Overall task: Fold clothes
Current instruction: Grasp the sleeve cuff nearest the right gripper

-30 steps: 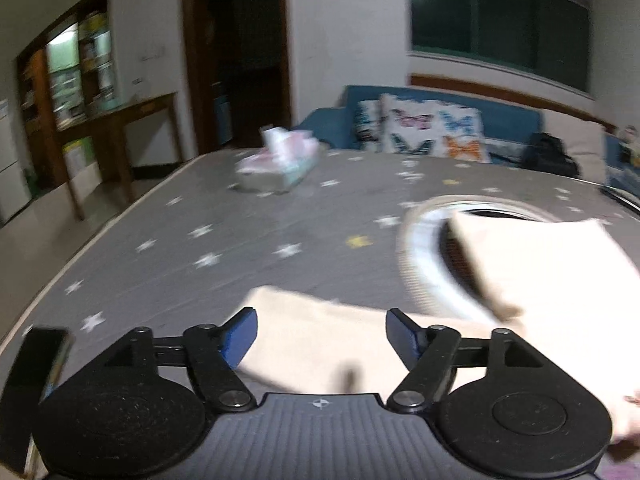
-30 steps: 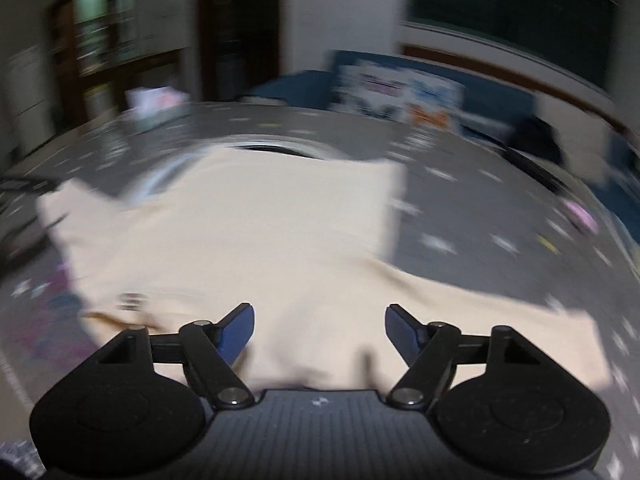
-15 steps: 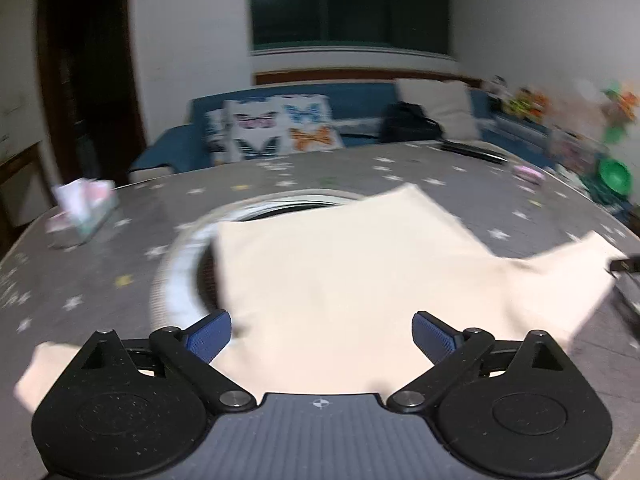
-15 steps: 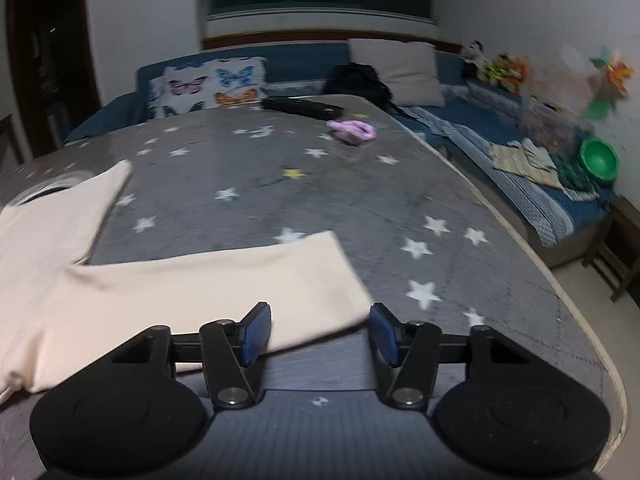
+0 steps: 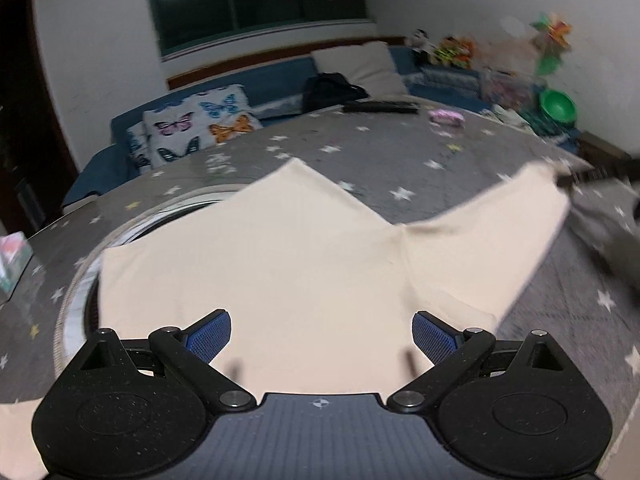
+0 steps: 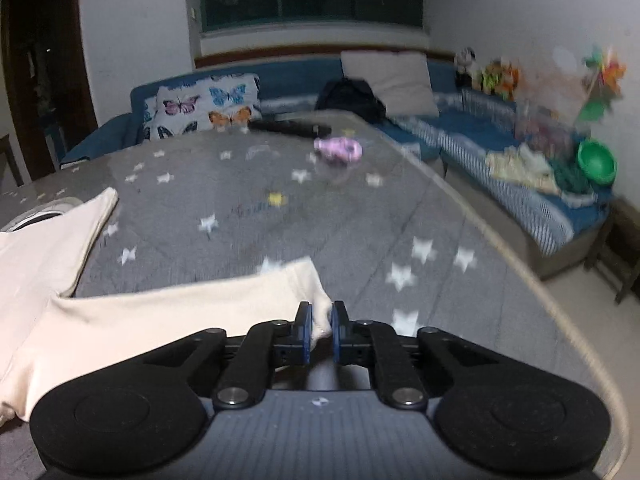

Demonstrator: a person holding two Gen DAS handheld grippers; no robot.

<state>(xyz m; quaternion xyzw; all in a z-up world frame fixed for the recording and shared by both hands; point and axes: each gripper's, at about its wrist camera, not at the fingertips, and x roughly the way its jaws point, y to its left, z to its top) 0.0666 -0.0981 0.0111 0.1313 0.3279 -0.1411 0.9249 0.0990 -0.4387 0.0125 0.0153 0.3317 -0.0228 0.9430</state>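
A cream shirt (image 5: 288, 264) lies spread on the star-patterned grey surface (image 6: 360, 216), one sleeve reaching toward its right edge. The right claw (image 6: 319, 326), jaws just closed, pinches the sleeve's cuff (image 6: 316, 300). The left claw (image 5: 322, 334) stands wide open above the shirt's body, gripping nothing.

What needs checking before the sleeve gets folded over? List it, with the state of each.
1. Right gripper clamped on sleeve end: ok, jaws have just closed on the cloth.
2. Left gripper free: ok, jaws wide, nothing pinched.
3. Cream garment lying flat on the table: ok where visible; near hem hidden.
4. Folding path clear: ok, pink object sits far off.
5. Grip depth on sleeve: cannot tell, only its tip shows between the pads.
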